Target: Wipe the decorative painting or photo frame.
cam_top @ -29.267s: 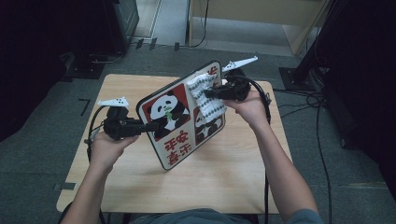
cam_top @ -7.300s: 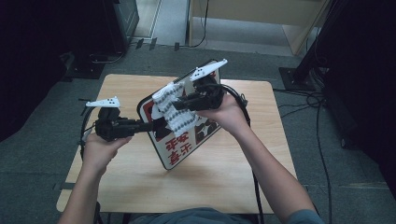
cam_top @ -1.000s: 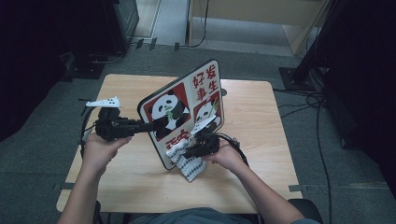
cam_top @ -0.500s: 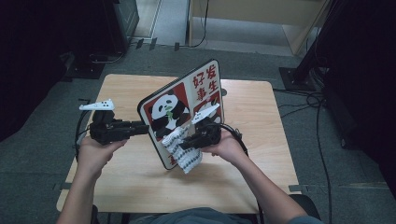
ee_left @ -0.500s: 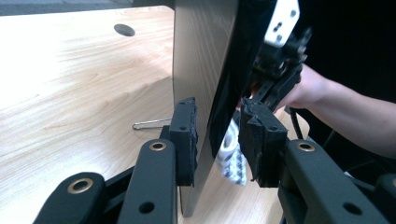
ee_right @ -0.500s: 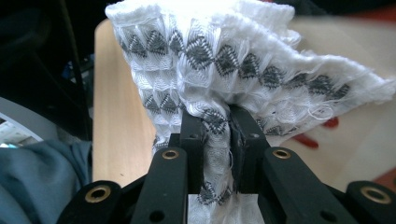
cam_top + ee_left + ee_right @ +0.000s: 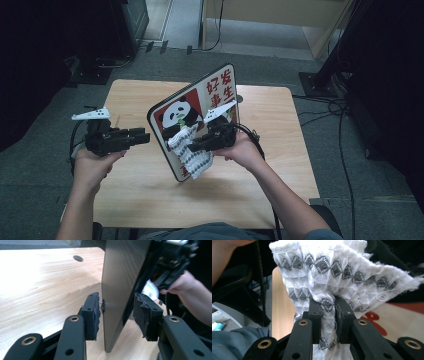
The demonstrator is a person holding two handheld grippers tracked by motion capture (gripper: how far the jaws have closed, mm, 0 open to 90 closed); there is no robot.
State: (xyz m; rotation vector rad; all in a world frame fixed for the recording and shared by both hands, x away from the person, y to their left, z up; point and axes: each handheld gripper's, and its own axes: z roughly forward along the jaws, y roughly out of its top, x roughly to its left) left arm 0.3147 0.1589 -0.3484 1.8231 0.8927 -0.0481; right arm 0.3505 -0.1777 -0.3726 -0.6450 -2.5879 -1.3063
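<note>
A panda sign board (image 7: 220, 92) with red characters stands tilted on its lower edge on the wooden table (image 7: 135, 95). My right gripper (image 7: 192, 146) is shut on a white cloth (image 7: 194, 159) with grey zigzags and holds it against the board's printed face below the panda. In the right gripper view the cloth (image 7: 332, 267) bunches up between the closed jaws of that gripper (image 7: 328, 305). My left gripper (image 7: 145, 136) is at the board's left edge. Its jaws have just been opening. In the left gripper view the board (image 7: 120, 277) sits between the parted pads (image 7: 93, 312) of the left gripper (image 7: 117, 308).
A round cable hole (image 7: 239, 98) lies in the table behind the board. Cables (image 7: 320, 117) run over the floor at the right. Dark cabinets (image 7: 125, 20) and a wooden unit (image 7: 280, 12) stand beyond the table's far edge.
The right gripper has risen with the cloth up the board's face. The left gripper's jaws have spread apart off the board's edge, and the board stands more upright.
</note>
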